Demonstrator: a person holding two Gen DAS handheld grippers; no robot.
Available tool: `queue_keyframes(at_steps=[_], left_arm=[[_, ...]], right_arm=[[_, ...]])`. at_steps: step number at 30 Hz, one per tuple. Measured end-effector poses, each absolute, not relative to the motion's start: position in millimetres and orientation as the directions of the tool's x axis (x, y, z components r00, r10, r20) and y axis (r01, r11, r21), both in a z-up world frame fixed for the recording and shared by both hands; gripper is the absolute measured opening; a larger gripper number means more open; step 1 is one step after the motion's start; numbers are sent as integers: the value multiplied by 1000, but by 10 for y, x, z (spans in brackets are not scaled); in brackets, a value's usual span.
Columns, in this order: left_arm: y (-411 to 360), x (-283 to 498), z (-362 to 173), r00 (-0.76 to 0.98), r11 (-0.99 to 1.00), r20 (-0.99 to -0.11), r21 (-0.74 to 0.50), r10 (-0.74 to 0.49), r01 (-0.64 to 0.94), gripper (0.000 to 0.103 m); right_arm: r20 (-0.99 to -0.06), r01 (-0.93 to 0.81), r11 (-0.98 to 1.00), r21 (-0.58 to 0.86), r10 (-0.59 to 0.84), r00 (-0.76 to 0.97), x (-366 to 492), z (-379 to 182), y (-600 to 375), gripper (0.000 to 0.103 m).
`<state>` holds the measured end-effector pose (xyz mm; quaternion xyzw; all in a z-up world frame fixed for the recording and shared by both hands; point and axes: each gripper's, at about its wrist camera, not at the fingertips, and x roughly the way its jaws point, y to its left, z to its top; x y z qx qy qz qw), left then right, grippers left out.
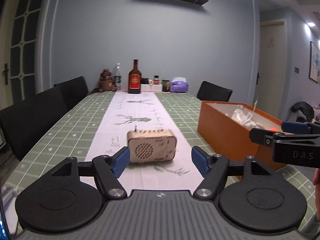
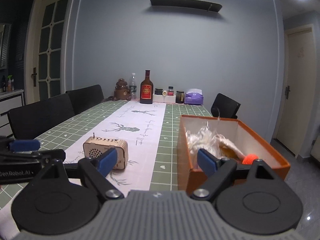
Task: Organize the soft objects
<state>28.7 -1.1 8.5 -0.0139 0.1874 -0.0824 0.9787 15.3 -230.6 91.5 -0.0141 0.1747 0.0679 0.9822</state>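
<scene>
Grey-blue walls enclose a dining room in which a long table point(image 1: 60, 128) is covered by a green checked cloth and a pale runner point(image 1: 138, 108) printed with deer. At the far end, toward twelve o'clock, a dark bottle with a red label point(image 1: 134, 79), a clear water bottle point(image 1: 117, 76), a brown bear-shaped figure point(image 1: 105, 81), several small jars and a purple tissue pack point(image 1: 179, 85) are lined up against the wall. Black chairs point(image 1: 36, 116) are set along the nine o'clock side.

In the left wrist view the left gripper point(image 1: 160, 159) is held low over the runner with its blue-padded fingers point(image 1: 121, 161) spread wide; nothing is gripped between them. A small wooden radio point(image 1: 152, 146) stands on the runner just beyond the fingertips, framed by the gap, apparently untouched by either pad.

An orange box point(image 2: 184, 146) sits on the cloth at about two o'clock from the radio. Inside it, soft things are gathered: crumpled clear plastic wrapping point(image 2: 202, 138) over pale cream material, a tan piece, and an orange knitted item point(image 2: 249, 158) near the front corner.

In the right wrist view the right gripper point(image 2: 158, 160) is seen with its fingers point(image 2: 207, 162) equally wide apart and empty. Its right pad overlaps the near left corner of the box in the picture; whether contact is made cannot be told. Its left pad lies in front of the radio.
</scene>
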Motion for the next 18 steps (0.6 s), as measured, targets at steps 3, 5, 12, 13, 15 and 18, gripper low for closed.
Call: queue_keyframes(at_steps=[3, 5, 12, 13, 15, 18], left_arm=[[67, 162, 1, 934, 992, -337, -73, -122, 103, 85], [80, 94, -37, 942, 995, -322, -72, -95, 76, 89], [80, 33, -188, 937, 997, -339, -34, -80, 73, 91], [74, 53, -205, 934, 997, -348, -32, -81, 74, 92], [65, 86, -248, 930, 997, -360, -26, -80, 76, 93], [49, 114, -310, 923, 997, -377, -20, -82, 80, 94]], right_arm=[[-334, -123, 992, 7, 119, 935, 90, 778, -2245, 86], [-322, -116, 993, 4, 111, 940, 55, 700, -2221, 90], [-305, -103, 995, 12, 102, 947, 4, 490, -2248, 91], [-310, -97, 995, 4, 93, 946, 3, 452, -2255, 91], [-324, -92, 996, -10, 84, 942, 22, 395, -2262, 91], [-352, -81, 997, 5, 77, 933, 59, 329, -2295, 91]])
